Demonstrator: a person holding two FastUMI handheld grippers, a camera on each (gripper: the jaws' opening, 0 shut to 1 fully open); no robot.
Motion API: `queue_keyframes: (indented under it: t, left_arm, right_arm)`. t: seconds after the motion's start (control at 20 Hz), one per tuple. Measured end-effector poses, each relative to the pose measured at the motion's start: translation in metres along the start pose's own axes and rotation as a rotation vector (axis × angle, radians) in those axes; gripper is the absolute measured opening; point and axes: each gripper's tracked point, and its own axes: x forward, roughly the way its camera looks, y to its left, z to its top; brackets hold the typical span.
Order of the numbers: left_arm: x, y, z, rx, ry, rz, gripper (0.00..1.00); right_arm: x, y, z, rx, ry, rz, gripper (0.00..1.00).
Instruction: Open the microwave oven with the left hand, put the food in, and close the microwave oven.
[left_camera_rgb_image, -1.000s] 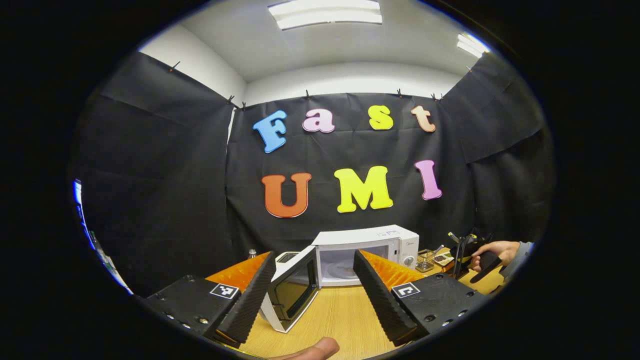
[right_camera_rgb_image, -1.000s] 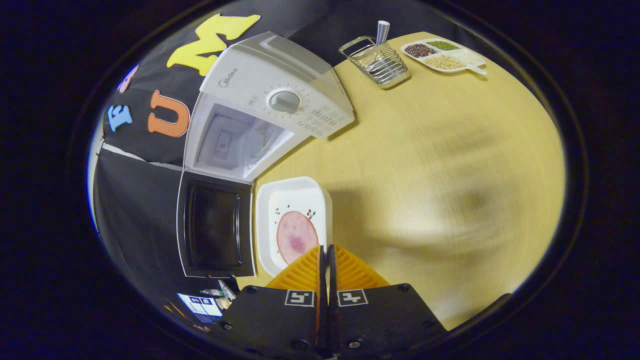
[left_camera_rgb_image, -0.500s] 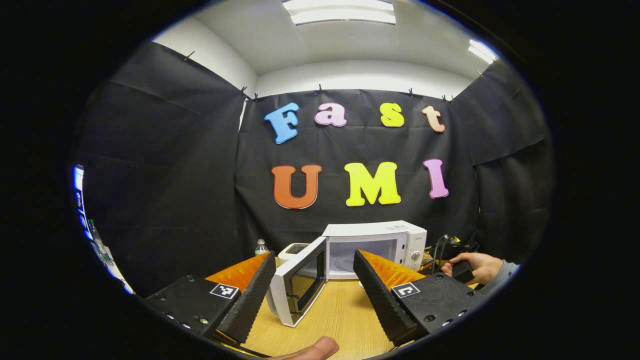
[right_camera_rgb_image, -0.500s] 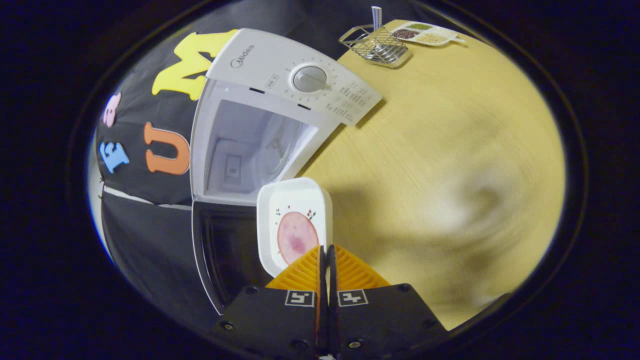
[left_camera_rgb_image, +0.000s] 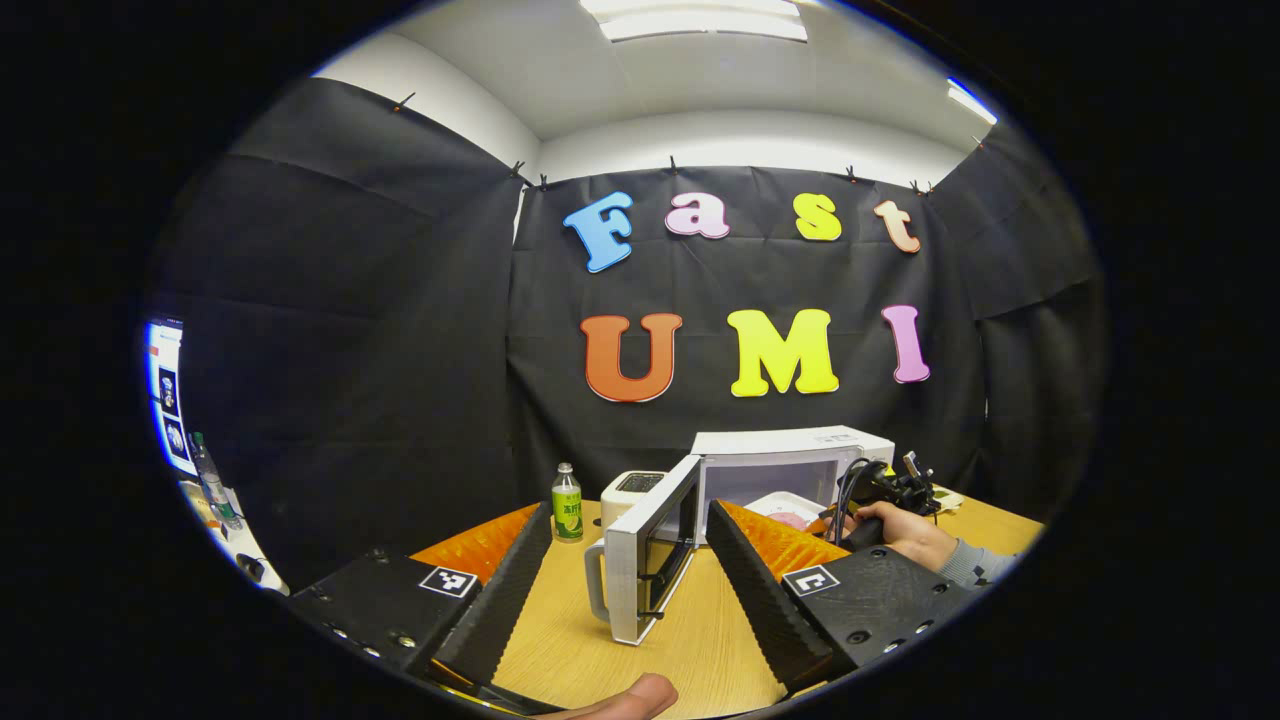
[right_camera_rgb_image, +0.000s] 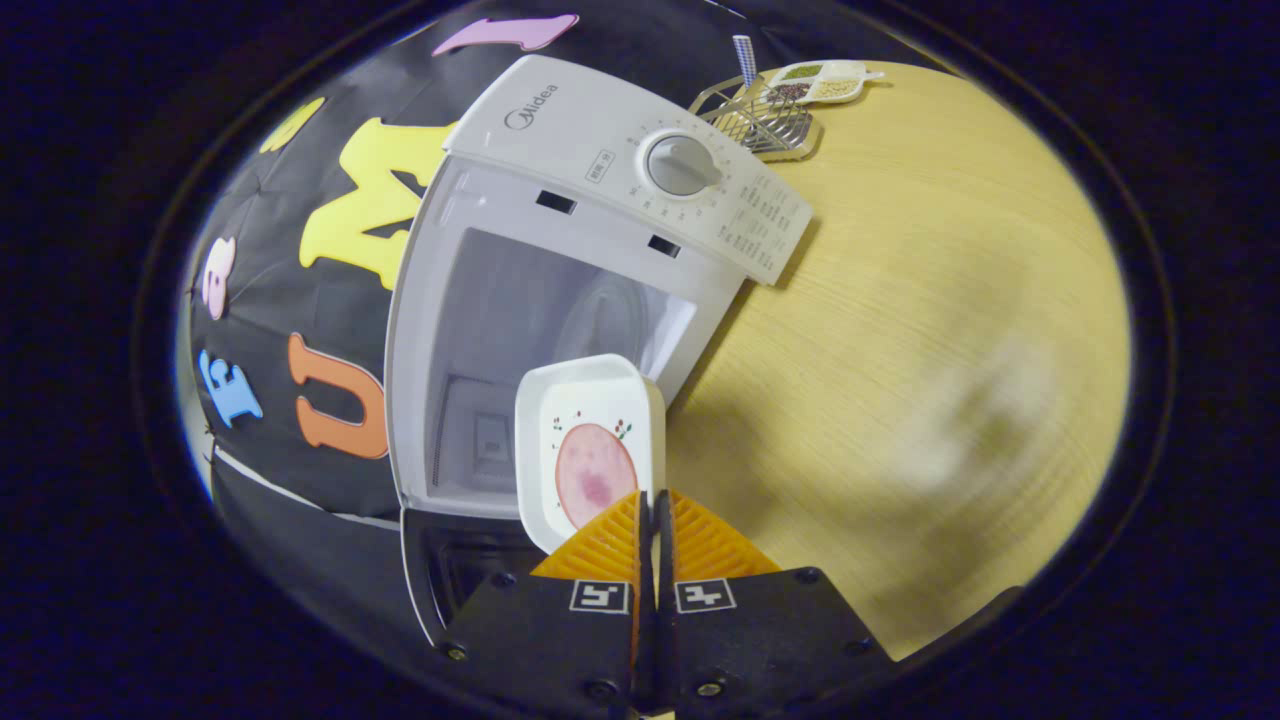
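Note:
The white microwave (right_camera_rgb_image: 560, 130) stands on the wooden table with its door (left_camera_rgb_image: 645, 560) swung wide open. In the right gripper view my right gripper (right_camera_rgb_image: 652, 500) is shut on the near rim of a white dish (right_camera_rgb_image: 590, 440) holding a pink slice of food (right_camera_rgb_image: 595, 475); the dish hangs in front of the open cavity (right_camera_rgb_image: 520, 340). In the left gripper view my left gripper (left_camera_rgb_image: 630, 545) is open and holds nothing, a short way before the door's edge. The dish (left_camera_rgb_image: 785, 508) and the hand (left_camera_rgb_image: 900, 530) with the right gripper show at the microwave's mouth.
A green bottle (left_camera_rgb_image: 567, 503) and a white toaster (left_camera_rgb_image: 630, 492) stand left of the microwave. A wire basket (right_camera_rgb_image: 760, 120) and a divided tray of grains (right_camera_rgb_image: 822, 80) sit beyond the microwave on the table (right_camera_rgb_image: 900, 330). A thumb tip (left_camera_rgb_image: 625, 700) shows at the bottom edge.
The right gripper has carried the dish from beside the open door up to the cavity's mouth. The left gripper has drawn back and left, still open; the bottle and toaster came into sight.

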Motion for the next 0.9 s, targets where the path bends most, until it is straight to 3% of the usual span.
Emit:
queue_keyframes:
  t: [0.25,0.4,0.75,0.9]
  left_arm:
    - [0.011,0.012,-0.016,-0.003,0.035,0.030,0.95]
    - [0.014,0.017,-0.024,-0.006,0.059,0.042,0.95]
    - [0.023,0.016,-0.032,0.024,0.062,0.046,0.95]
    - [0.021,0.020,-0.033,0.015,0.050,0.061,0.95]
  right_arm:
    - [0.049,0.025,0.006,0.083,-0.072,0.047,0.04]
    - [0.073,0.022,0.022,0.109,-0.170,0.020,0.05]
    - [0.116,0.032,0.026,0.044,-0.206,0.013,0.06]
    - [0.122,0.034,0.044,-0.005,-0.285,0.011,0.09]
